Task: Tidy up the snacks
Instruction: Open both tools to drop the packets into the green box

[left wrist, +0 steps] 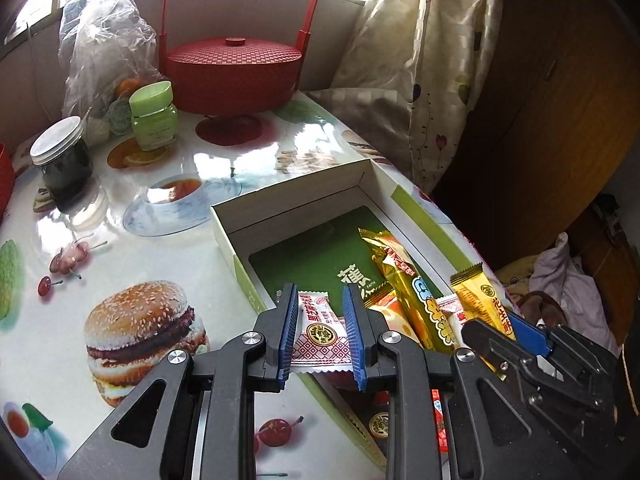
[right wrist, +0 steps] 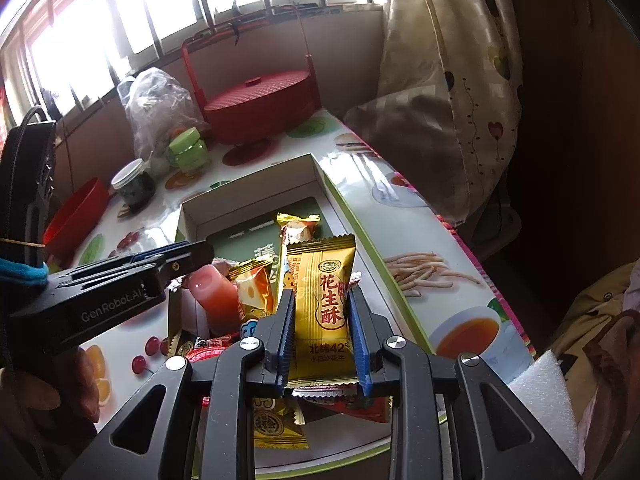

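Observation:
A shallow white and green cardboard box (left wrist: 304, 196) lies on the table and holds several snack packets. My left gripper (left wrist: 322, 300) is shut on a white and red snack packet (left wrist: 320, 336) over the box's near left corner. My right gripper (right wrist: 324, 300) is shut on a gold peanut-crisp packet (right wrist: 322, 296) and holds it upright over the box (right wrist: 248, 192). That gripper (left wrist: 532, 336) and its gold packet (left wrist: 478, 296) also show at the right of the left wrist view. A long gold packet (left wrist: 404, 280) lies in the box. A pink jelly cup (right wrist: 212, 296) sits in the box's near left part.
A red lidded basket (left wrist: 234, 72) stands at the table's far end. A green jar (left wrist: 154, 118), a dark jar (left wrist: 64, 160) and a clear plastic bag (left wrist: 104, 48) stand at the far left. A red bowl (right wrist: 76, 212) is at the left. A curtain (left wrist: 440, 60) hangs beyond the right edge.

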Motion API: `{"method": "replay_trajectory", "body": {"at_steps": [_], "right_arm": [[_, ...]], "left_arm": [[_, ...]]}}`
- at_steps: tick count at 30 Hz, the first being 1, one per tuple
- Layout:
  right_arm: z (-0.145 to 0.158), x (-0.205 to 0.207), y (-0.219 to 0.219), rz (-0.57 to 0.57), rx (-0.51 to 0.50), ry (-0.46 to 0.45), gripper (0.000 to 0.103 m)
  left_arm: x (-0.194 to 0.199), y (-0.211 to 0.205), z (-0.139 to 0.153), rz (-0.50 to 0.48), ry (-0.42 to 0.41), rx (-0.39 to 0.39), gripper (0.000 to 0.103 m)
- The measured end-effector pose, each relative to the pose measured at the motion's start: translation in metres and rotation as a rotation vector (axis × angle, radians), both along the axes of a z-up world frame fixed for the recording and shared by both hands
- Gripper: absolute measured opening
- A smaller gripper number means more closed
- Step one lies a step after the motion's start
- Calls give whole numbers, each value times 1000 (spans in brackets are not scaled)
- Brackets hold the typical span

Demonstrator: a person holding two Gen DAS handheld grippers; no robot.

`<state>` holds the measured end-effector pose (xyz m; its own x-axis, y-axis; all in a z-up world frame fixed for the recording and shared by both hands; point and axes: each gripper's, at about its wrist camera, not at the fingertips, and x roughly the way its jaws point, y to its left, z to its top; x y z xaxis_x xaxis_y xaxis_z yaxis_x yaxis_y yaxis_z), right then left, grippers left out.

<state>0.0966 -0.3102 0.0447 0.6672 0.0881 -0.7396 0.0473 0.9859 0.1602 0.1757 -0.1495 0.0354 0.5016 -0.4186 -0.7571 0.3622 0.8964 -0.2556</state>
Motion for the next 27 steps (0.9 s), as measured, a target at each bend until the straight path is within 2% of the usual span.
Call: {"method": "replay_trajectory", "body": {"at_steps": [6, 10, 11, 17, 21, 27], "right_arm": [[1, -1, 1, 0, 10, -4, 36], [3, -4, 2, 1, 10, -11, 39], [4, -5, 3, -1, 10, -15, 40], [11, -15, 2, -14, 7, -34, 41], [15, -24, 4, -15, -5, -43, 42], [21, -44, 9, -30, -28, -55, 49]], "left_arm": [[-2, 1, 2, 2, 0, -9, 27], [-8, 3, 8, -13, -9, -37, 46], [-9, 3, 10, -11, -14, -34, 48], [-23, 8, 20, 2, -46, -9, 48], [-41, 11, 27, 5, -102, 34, 48], [-70, 18, 24, 9, -98, 46, 48]]}}
